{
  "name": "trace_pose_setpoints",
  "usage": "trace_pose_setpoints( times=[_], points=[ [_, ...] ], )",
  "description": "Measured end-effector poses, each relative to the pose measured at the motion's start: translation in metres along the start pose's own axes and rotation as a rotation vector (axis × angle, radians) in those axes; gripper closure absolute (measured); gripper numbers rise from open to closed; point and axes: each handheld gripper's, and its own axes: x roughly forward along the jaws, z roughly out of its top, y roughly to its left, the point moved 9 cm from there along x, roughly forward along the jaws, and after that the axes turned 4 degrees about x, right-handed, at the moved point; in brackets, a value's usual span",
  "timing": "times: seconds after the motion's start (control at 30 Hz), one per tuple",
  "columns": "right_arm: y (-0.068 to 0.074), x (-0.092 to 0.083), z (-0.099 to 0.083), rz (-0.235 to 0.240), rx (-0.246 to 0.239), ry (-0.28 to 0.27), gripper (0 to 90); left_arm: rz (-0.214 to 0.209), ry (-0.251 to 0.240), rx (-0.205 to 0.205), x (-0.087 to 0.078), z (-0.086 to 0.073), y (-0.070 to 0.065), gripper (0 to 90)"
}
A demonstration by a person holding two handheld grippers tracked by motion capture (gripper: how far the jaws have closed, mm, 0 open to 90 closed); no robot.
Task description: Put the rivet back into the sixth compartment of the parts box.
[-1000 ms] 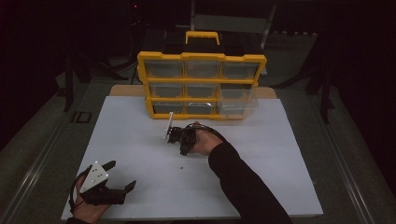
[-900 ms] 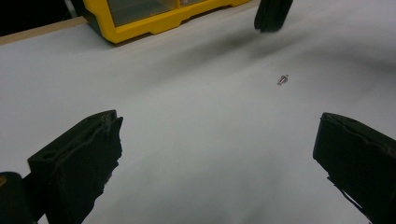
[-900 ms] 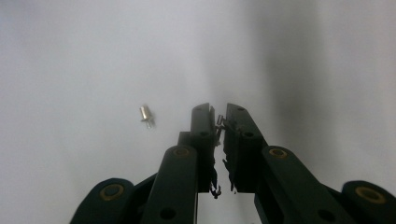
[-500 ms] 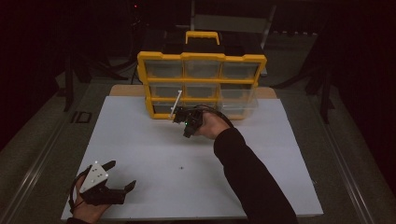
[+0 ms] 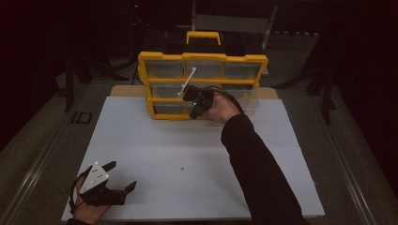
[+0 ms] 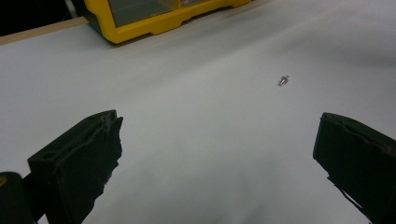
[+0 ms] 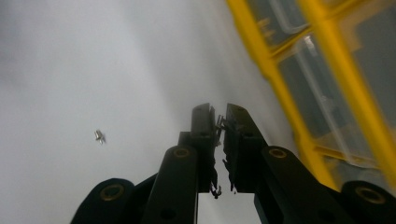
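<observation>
while resting at the near left corner of the white board point(image 5: 141, 140), well apart from the yellow organiser case point(image 5: 202, 84), left gripper point(image 5: 123, 177) held low in a hand, jaws spread wide with nothing between them. seen from the left gripper view, same spread jaws over bare board, a small metal screw point(image 6: 283, 80) lying loose ahead of them, nearer than the case's yellow lower edge point(image 6: 159, 23). in the high view, that screw point(image 5: 182, 168) a tiny speck on the board, well in front of the case and about level with its middle.

further right, right gripper point(image 5: 189, 91) raised off the board and held right up against the front of the case, at its middle row of clear drawers, jaws pressed together. a thin white strip point(image 5: 187, 82) rising slantwise from the gripper's tip, across the case's upper drawers; whether it is pinched or is part of the tool, cannot tell. dark sleeve point(image 5: 253, 164) running back from the case toward the near edge of the board.

from the right gripper view, right gripper point(image 7: 218, 122) jaws nearly touching, a small glinting bit of metal point(image 7: 218, 122) caught between the tips, too small to name. case's yellow frame point(image 7: 280, 93) and clear drawer fronts blurred just to the right of the jaws; loose screw point(image 7: 99, 136) down on the board, well away from the case.
</observation>
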Motion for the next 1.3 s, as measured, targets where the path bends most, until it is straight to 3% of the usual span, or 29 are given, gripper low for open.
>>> trace_pose_setpoints(
  times=[0.4, 0.8, 1.07, 1.3],
  points=[
    [-0.034, -0.032, -0.004, -0.072, 0.088, -0.06, 82.3, 0.0, 0.0, 0.001, 0.0, 0.0, 0.0, 1.7],
    [-0.066, -0.069, -0.028, -0.149, 0.183, -0.103, 82.3, 0.001, 0.003, 0.001, 0.0, 0.0, 0.0, 1.7],
    [-0.09, -0.082, -0.057, -0.229, 0.239, -0.055, 82.4, 0.002, 0.0, -0.002, 0.0, 0.0, 0.0, 1.7],
    [-0.097, -0.082, -0.07, -0.251, 0.261, -0.026, 80.8, 0.003, 0.001, -0.001, 0.0, 0.0, -0.001, 1.7]
  ],
)
